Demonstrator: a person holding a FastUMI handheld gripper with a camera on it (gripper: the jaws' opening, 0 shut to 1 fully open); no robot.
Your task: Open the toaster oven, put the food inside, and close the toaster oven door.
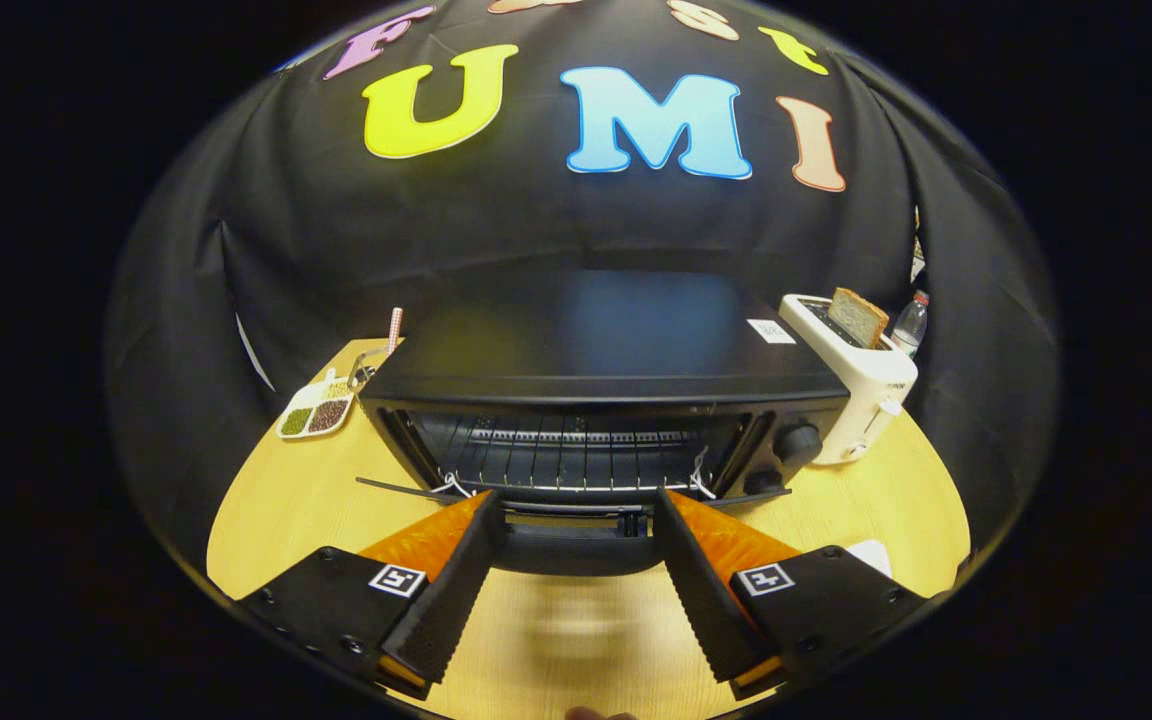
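Observation:
A black toaster oven [586, 340] stands on the wooden table just ahead of me. Its door [406, 490] hangs folded down toward me, so the cavity and its wire rack [576, 452] show. The dark door handle [576, 548] lies between my two fingers. My gripper [576, 497] is open, its fingertips wide apart at the two ends of the handle, close to the lowered door's front edge. A slice of brown toast [858, 316] stands in a white pop-up toaster [866, 385] to the right of the oven.
Left of the oven sits a small divided dish [316, 411] of beans, with a striped straw-like stick [394, 330] behind it. A water bottle [911, 322] stands behind the white toaster. Two knobs [798, 440] are on the oven's right front. Bare table [576, 640] lies under my fingers.

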